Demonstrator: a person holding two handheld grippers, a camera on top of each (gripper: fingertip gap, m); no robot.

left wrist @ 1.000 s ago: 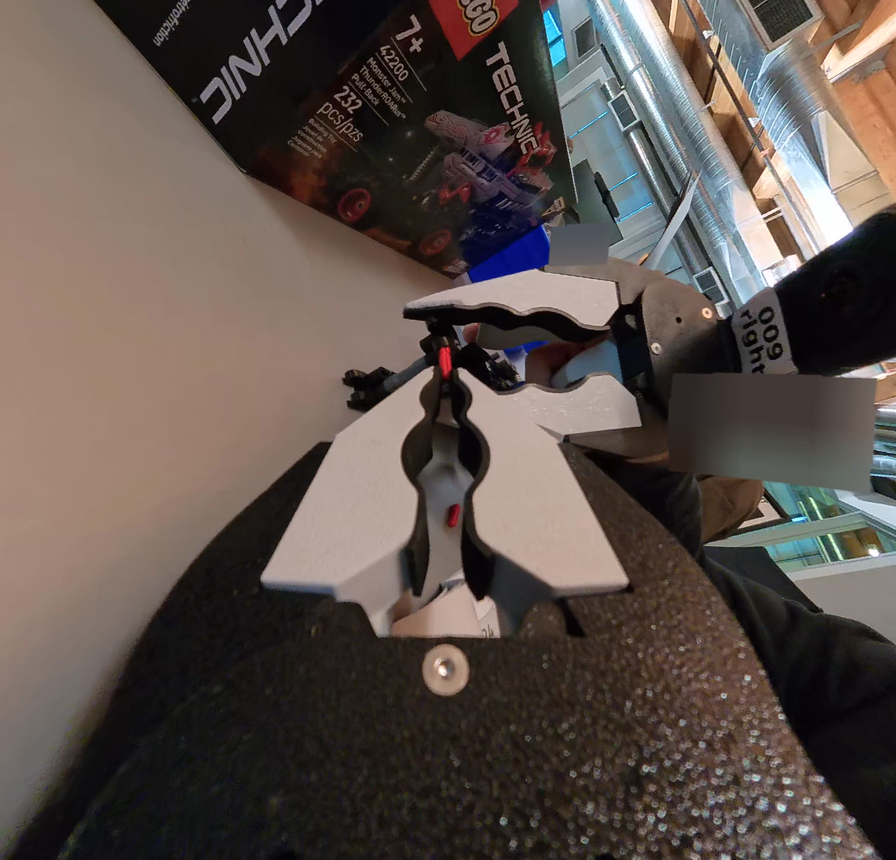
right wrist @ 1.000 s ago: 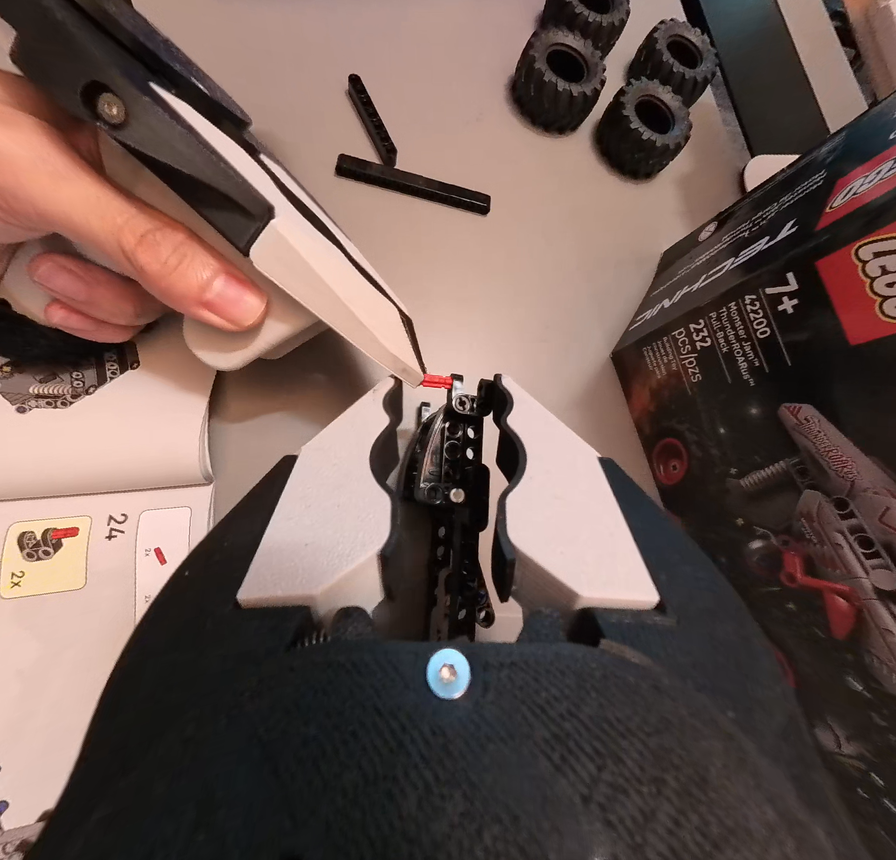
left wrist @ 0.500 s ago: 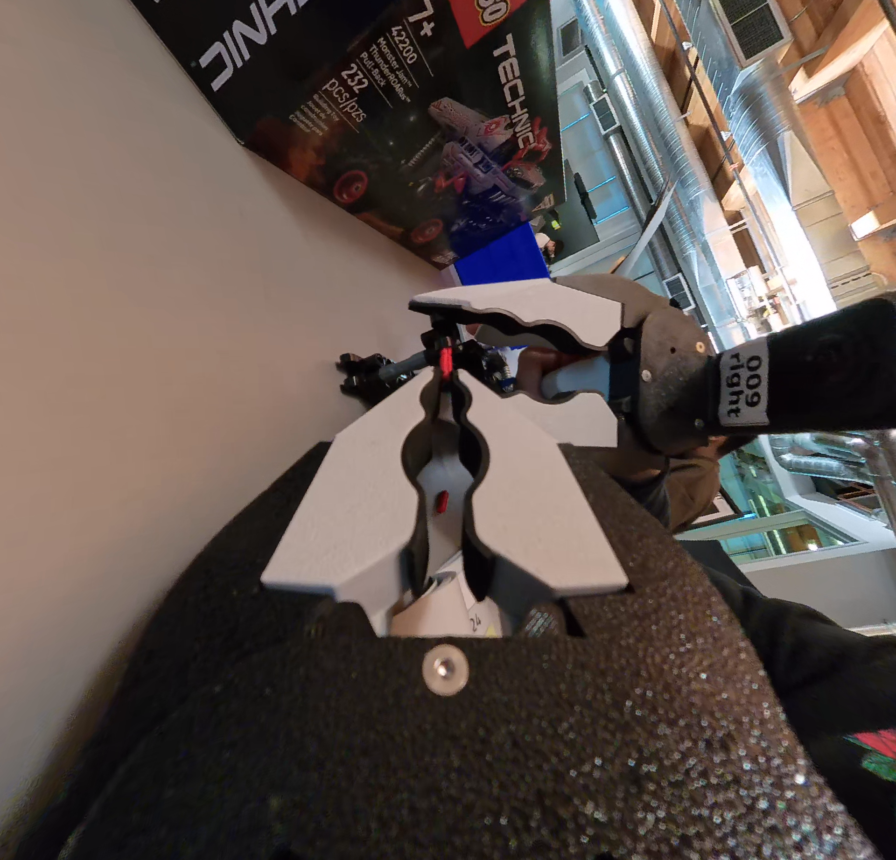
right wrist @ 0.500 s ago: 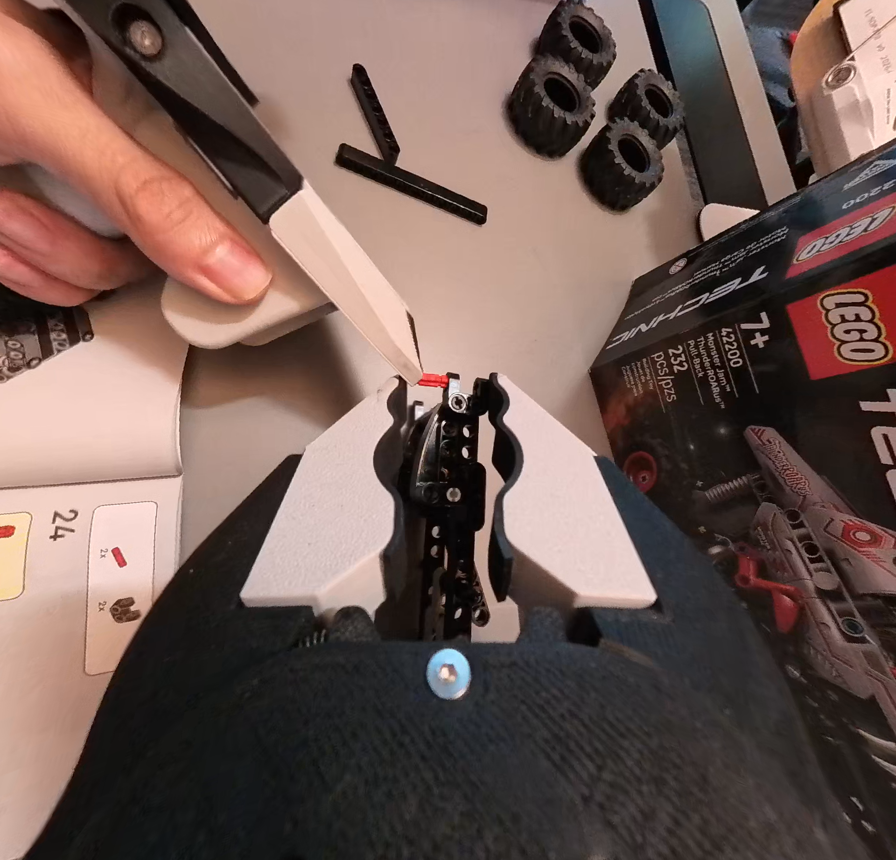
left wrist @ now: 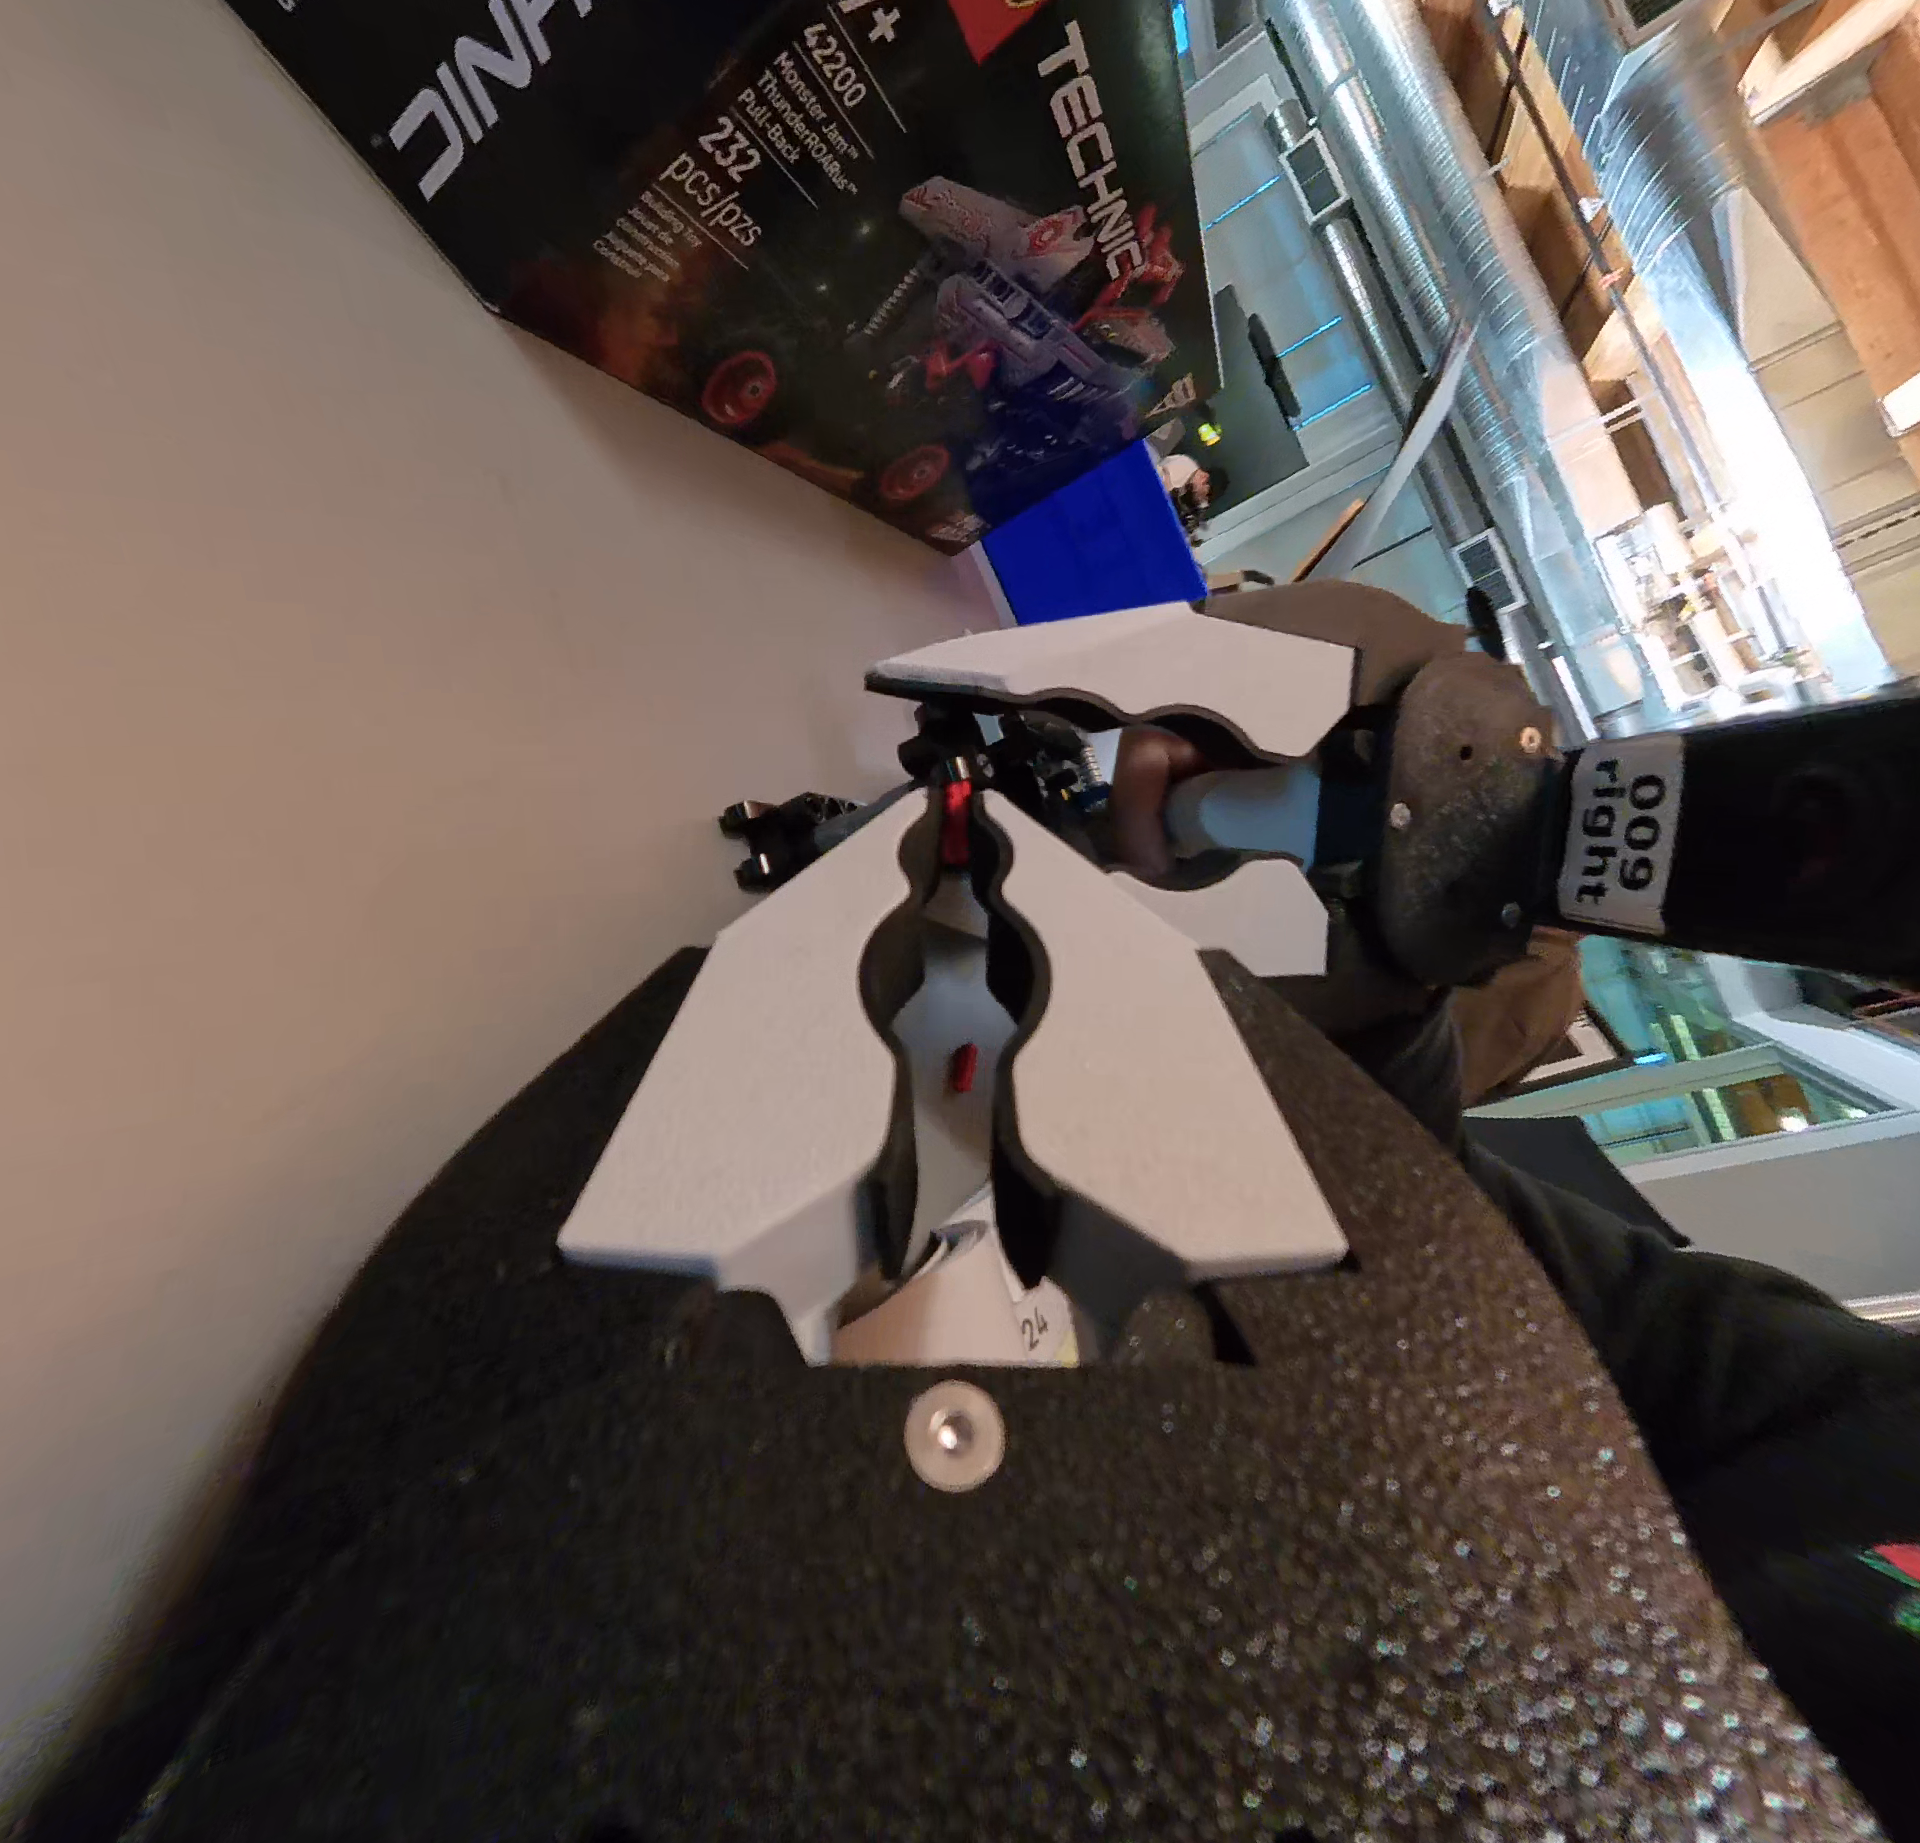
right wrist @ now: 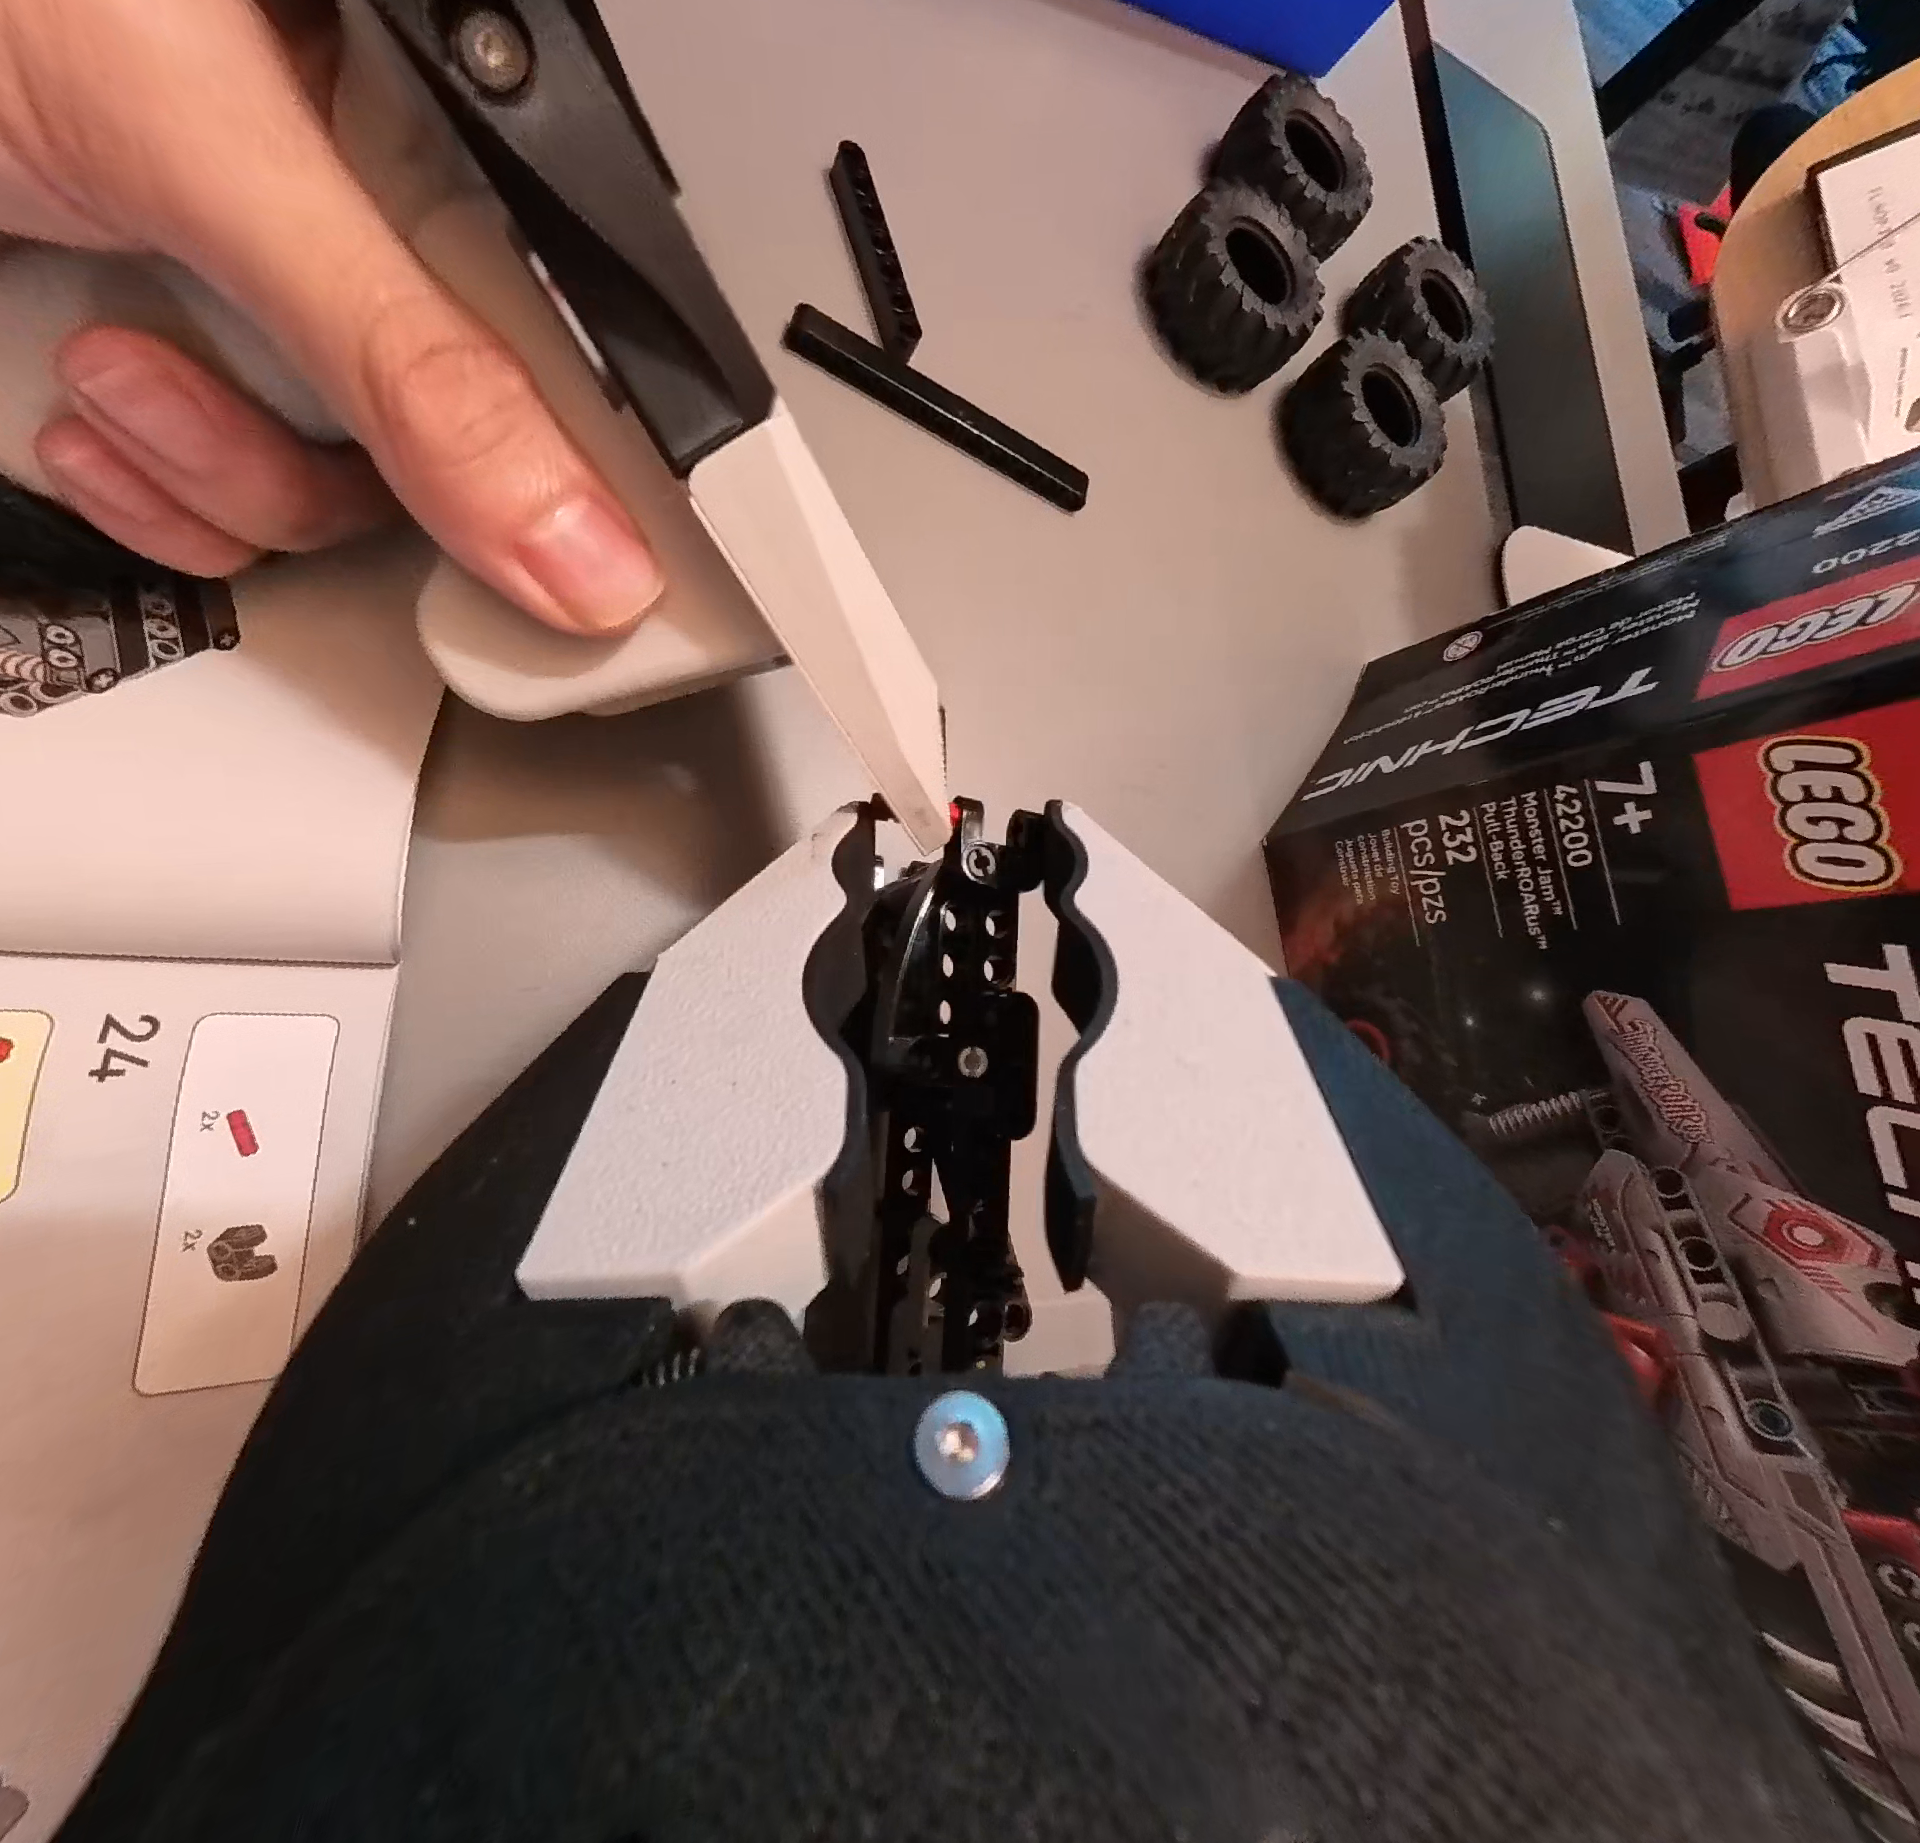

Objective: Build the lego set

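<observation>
In the right wrist view my right gripper (right wrist: 956,814) is shut on a black Technic assembly (right wrist: 961,1014), held upright between the fingers above the table. My left gripper (right wrist: 920,801) comes in from the upper left, shut on a small red pin (right wrist: 954,808) whose end touches the top of the assembly. In the left wrist view my left gripper (left wrist: 951,796) pinches the red pin (left wrist: 954,829). The right gripper (left wrist: 997,765) holds the assembly (left wrist: 1023,754) just beyond it. A second red pin (left wrist: 961,1066) lies below, seen through the gap.
Several black tyres (right wrist: 1320,318) and two black beams (right wrist: 935,411) lie on the white table (right wrist: 1091,598) ahead. The set's box (right wrist: 1558,858) stands at right. The open instruction booklet (right wrist: 208,1066) lies at left. A loose black part (left wrist: 779,837) lies on the table.
The left gripper has pushed the red pin toward the assembly; less of the pin shows now. Both grippers have shifted slightly and stay shut.
</observation>
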